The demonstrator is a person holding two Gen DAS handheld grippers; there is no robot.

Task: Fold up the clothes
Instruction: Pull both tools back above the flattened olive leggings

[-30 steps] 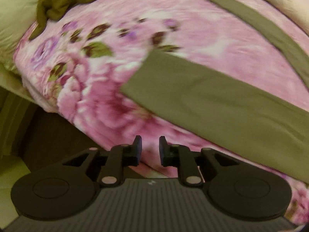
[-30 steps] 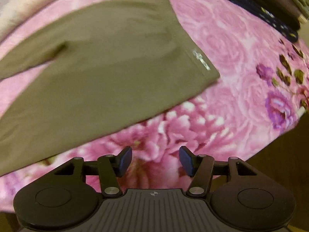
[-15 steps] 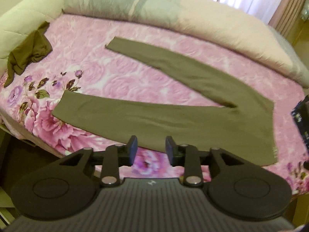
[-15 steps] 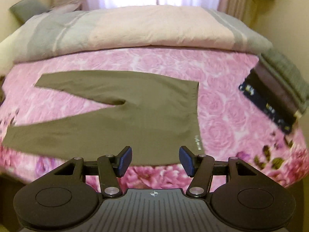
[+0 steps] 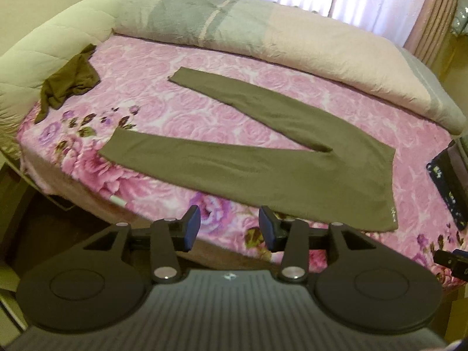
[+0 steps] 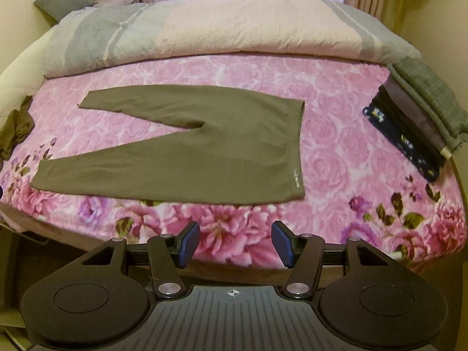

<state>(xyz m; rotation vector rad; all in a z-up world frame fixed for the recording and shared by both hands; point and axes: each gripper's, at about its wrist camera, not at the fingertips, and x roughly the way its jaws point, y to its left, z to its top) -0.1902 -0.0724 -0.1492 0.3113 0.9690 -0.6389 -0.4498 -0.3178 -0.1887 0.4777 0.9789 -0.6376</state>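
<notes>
On the pink floral bedspread (image 5: 234, 108), in the left wrist view, olive leggings (image 5: 292, 158) lie flat with legs spread in a V, waistband toward the right. A crumpled olive garment (image 5: 70, 84) sits well apart at the left edge. The left gripper (image 5: 230, 228) hangs above the bed's near edge, its fingers opening with nothing between them.

In the right wrist view, the leggings (image 6: 190, 152) lie mid-bed; a stack of folded clothes (image 6: 415, 117) rests at the right. The right gripper (image 6: 235, 244) has its fingers wide and empty.
</notes>
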